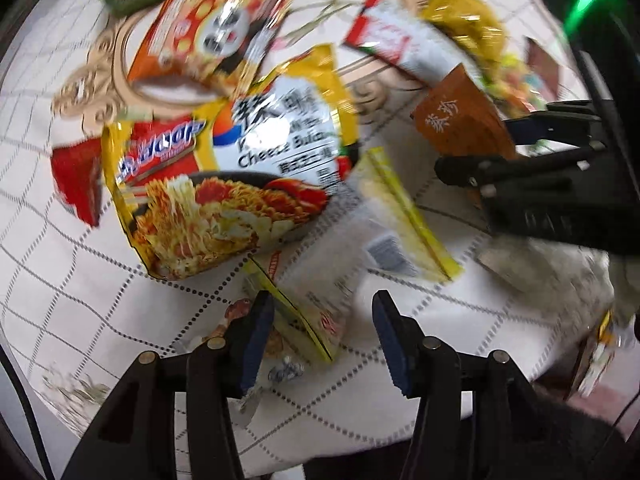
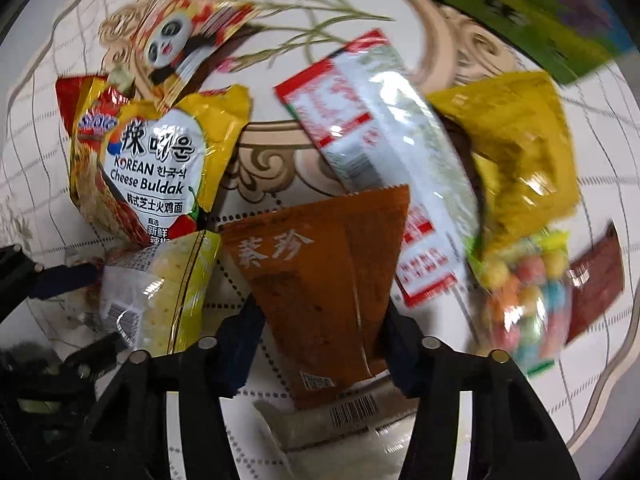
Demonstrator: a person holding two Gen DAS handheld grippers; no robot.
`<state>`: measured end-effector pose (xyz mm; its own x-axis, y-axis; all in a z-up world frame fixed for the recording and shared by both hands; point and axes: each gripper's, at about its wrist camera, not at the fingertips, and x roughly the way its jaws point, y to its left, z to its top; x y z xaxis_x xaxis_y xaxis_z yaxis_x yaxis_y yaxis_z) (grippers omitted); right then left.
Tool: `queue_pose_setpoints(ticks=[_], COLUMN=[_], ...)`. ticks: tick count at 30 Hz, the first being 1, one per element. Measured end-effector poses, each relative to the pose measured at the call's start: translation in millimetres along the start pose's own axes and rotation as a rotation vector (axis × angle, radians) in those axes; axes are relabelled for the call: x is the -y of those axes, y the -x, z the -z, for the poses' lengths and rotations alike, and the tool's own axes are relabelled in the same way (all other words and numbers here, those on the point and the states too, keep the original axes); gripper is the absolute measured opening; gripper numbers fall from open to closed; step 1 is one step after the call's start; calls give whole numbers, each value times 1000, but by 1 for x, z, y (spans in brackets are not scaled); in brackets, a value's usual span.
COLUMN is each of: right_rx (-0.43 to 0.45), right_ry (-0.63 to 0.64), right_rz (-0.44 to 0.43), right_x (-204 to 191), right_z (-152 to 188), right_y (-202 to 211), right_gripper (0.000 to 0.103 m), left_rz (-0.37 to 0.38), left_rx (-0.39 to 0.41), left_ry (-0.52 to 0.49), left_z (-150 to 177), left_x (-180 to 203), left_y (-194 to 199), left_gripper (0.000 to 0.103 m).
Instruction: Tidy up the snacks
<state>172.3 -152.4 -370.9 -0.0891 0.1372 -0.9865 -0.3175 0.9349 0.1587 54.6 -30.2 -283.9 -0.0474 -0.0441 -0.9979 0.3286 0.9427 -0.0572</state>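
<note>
My left gripper (image 1: 322, 340) points down at the tablecloth and is shut on the near end of a yellow-and-white cracker pack (image 1: 384, 216). In the right wrist view that gripper (image 2: 110, 306) clamps the same pack (image 2: 160, 292) from the left. My right gripper (image 2: 322, 340) is shut on a brown packet with white characters (image 2: 320, 276), its pads pressing both long edges. The left wrist view shows this gripper (image 1: 476, 148) holding the brown packet (image 1: 460, 120) at the right.
On the white gridded tablecloth (image 1: 80, 280) lie a Cheese Buldak noodle pack (image 2: 152, 168), a panda bag (image 2: 176, 36), a red-and-white pack (image 2: 380, 152), a yellow bag (image 2: 516, 140), a bag of coloured candy balls (image 2: 524, 300) and a white barcoded pack (image 2: 352, 412).
</note>
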Motion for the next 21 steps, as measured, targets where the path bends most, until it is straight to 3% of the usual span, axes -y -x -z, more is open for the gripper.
queue_pose_setpoints(ticks=[3,5,12,15,17,21], right_rx=[-14,-20,-30,-32,-29,-15], right_ry=[-61,-77,-134,-154,-159,-191], right_rz=[-46,-34,-43,-54,-57,-63], right_x=[21,32,89,102,114,121], right_z=[3,6,33,36,50,51], right_y=[8,10,17,11,5,6], right_gripper=[54,54,54,54,54,52], left_rz=[-17,-60,-143,-159,-140,-111], left_rx=[21,24,-122,-122,-107,-75], left_ry=[-126,-205,-469,-484,-470,-379], left_z=[-2,-26,-48,-49,-44,-33], left_x=[11,20,57,61,65,51], left_y=[19,32,-18,-25,-27,-10], left_gripper=[53,58,61,59,42,38])
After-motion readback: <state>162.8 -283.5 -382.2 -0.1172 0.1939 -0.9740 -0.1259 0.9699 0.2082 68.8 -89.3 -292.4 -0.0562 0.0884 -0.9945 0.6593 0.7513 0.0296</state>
